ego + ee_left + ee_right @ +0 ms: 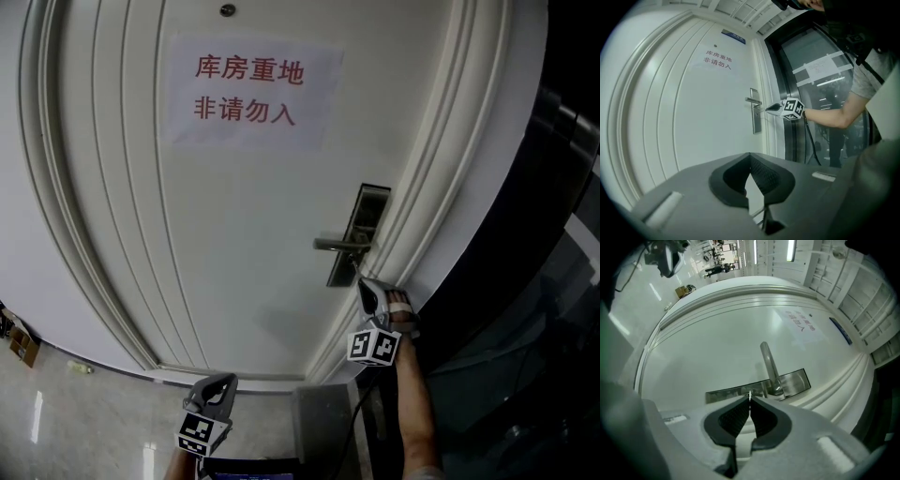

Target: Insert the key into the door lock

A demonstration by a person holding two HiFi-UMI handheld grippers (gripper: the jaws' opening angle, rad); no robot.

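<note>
The white door's metal lock plate (367,211) carries a lever handle (336,245). My right gripper (364,284) is just below the handle, close to the plate's lower end, and shut on a thin metal key (749,394). Only the key's tip shows past the jaws, close to the plate (726,393) beside the handle (768,362); I cannot tell whether it touches. No keyhole shows. The left gripper view shows the right gripper (769,108) level at the plate (755,124). My left gripper (217,382) hangs low and back from the door, its jaws (750,155) shut on nothing.
A paper sign (251,92) with red characters is stuck on the door's upper part. Right of the moulded door frame (427,225) stands a dark glass panel (525,281). A cardboard box (21,342) lies on the tiled floor at the left. A bare forearm (412,403) bears the right gripper.
</note>
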